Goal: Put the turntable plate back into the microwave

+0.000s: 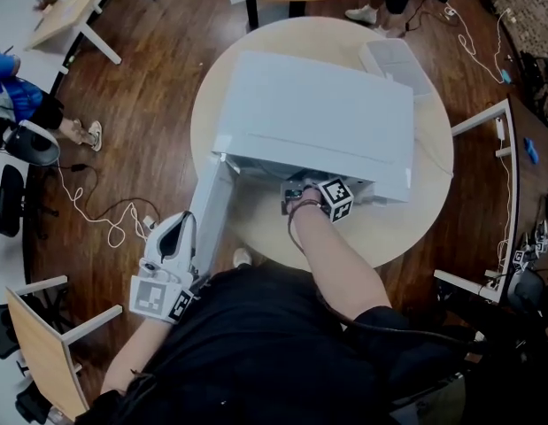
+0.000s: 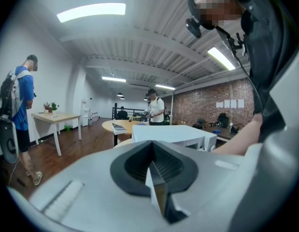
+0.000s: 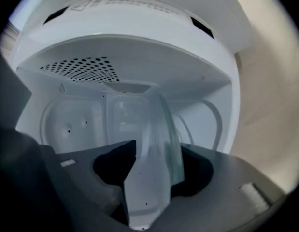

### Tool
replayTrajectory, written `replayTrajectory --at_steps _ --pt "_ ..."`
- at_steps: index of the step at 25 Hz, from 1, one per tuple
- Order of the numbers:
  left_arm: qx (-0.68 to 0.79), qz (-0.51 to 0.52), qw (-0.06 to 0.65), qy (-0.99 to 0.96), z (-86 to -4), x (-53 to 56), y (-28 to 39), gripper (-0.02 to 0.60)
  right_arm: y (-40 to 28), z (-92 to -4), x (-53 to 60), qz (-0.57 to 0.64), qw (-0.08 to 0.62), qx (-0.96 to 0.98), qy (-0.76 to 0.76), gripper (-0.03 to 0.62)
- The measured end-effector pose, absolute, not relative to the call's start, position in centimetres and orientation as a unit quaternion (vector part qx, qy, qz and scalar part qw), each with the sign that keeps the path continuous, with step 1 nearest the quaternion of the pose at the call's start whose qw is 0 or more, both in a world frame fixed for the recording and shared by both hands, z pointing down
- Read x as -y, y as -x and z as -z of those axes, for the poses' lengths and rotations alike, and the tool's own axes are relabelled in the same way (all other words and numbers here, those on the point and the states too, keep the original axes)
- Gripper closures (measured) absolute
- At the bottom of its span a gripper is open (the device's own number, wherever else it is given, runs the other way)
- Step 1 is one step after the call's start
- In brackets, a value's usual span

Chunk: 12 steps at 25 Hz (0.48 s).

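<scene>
So the right gripper (image 3: pixel 156 154) is poked into the mouth of the microwave (image 1: pixel 318 113). Its jaws stand wide apart and aren't pinching anything, with the glass turntable plate (image 3: pixel 159 115) sitting loose in the gap between them. The plate is at the front of the microwave's cavity and looks tipped up rather than lying flat, though the gripper body hides the cavity floor, so there's no telling if it's seated on the hub. The left gripper (image 1: pixel 172 242) is closed on nothing, parked by the outer end of the microwave's door (image 1: pixel 212 211), which swings out to the left of the mouth. Probably the smart way to finish this step is to nudge the plate down level and let it centre before pulling out, instead of dropping it. Glass on a hard floor would likely clatter or skid. Edges to mind are the roof of the microwave's cavity close above the plate, the right side of the door frame near the right jaw, and the cavity's back wall (image 3: pixel 91 120) further in. Inside the microwave there's little slack, so the exit looks best straight back out of the mouth. In front of the microwave there's a bare strip of table (image 1: pixel 406 228), then the person's body, and the open door blocks any swing to the left.
</scene>
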<state>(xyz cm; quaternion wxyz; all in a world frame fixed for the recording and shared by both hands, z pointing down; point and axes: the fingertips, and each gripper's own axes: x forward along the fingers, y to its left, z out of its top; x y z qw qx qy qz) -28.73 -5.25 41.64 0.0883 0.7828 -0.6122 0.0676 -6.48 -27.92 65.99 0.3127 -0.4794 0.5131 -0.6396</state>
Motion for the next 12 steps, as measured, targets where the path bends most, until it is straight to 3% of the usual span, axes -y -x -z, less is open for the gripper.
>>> replayTrajectory --at_steps 12 --pt "0.589 -0.055 0.081 -0.802 -41.6 5.4 27.8 0.575 5.8 -67.0 26.6 0.637 0.218 -0.528 0.517 0.387"
